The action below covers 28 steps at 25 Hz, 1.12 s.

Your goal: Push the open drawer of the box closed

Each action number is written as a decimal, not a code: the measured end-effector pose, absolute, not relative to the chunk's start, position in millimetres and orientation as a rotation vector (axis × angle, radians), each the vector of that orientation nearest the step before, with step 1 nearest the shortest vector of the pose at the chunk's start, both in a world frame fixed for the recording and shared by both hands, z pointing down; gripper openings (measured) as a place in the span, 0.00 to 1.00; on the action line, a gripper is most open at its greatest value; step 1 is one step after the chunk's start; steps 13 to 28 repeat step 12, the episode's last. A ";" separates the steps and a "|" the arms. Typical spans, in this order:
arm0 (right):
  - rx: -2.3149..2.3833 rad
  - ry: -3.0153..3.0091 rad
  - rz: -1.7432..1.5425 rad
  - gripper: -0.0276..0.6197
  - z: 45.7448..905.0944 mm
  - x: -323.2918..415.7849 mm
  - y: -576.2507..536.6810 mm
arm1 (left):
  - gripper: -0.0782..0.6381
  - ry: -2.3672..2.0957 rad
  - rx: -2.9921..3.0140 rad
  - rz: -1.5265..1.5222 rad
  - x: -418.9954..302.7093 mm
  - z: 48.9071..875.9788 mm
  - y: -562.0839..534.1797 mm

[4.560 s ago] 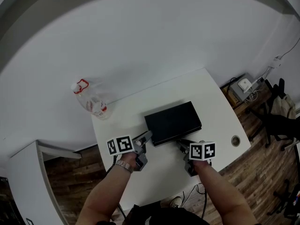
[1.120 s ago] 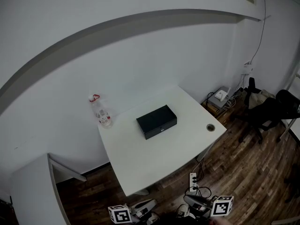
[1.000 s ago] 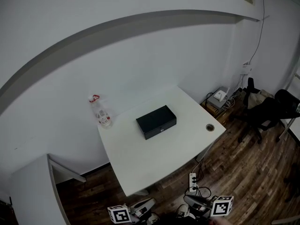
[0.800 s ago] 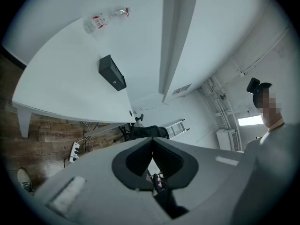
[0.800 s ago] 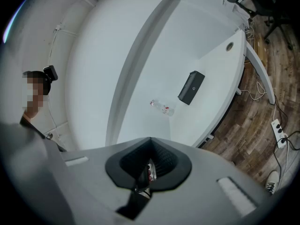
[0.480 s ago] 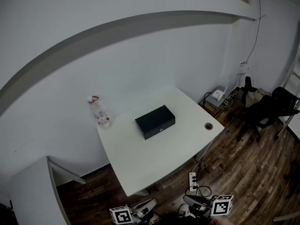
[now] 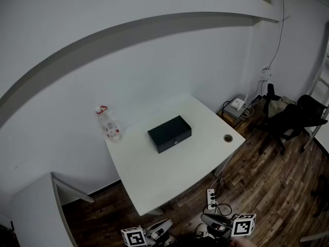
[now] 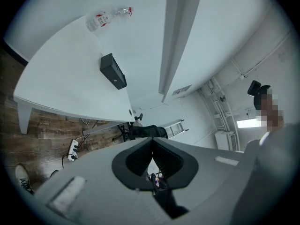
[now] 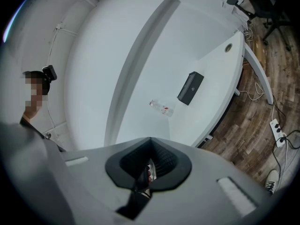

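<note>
Stepping well back from the table is the big change: a few seconds ago both grippers were right up against the front of the box, and now they hang low over the floor, far short of the table's near edge, with hardly any drift in the last second. The left gripper [image 8: 151, 146] has its jaws pressed together with nothing between them, and the right gripper [image 9: 150, 149] is likewise fully closed and empty. Just beyond them a power strip [image 7: 211, 197] lies on the wooden floor below the near edge of the table [image 7: 169, 176]. Further on, the box [image 7: 169, 133] sits around the middle of the table, a little toward the far edge, its long axis running roughly along the near edge. Its drawer front [image 7: 176, 142] faces back toward the person and looks flush with the body, so I'd say the drawer is already shut. From the grippers the box lies straight ahead and well apart; neither is clearly nearer, though the left seems slightly more in line. A cable hole [image 7: 227, 138] marks the right edge, and a plastic bottle [image 7: 108, 126] stands at the far left corner by the wall.
</note>
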State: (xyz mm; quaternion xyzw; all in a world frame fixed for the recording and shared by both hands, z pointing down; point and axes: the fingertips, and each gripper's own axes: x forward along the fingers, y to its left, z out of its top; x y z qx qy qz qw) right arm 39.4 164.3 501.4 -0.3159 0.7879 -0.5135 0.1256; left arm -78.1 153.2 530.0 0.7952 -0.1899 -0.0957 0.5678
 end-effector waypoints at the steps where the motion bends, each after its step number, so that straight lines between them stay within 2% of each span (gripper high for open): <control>1: -0.920 2.295 -1.496 0.05 501.5 38.8 164.1 | 0.11 -0.446 1.869 -0.223 -78.7 530.3 153.1; 28: -0.916 2.300 -1.500 0.05 498.8 35.3 167.0 | 0.11 -0.465 1.860 -0.247 -86.1 527.9 156.0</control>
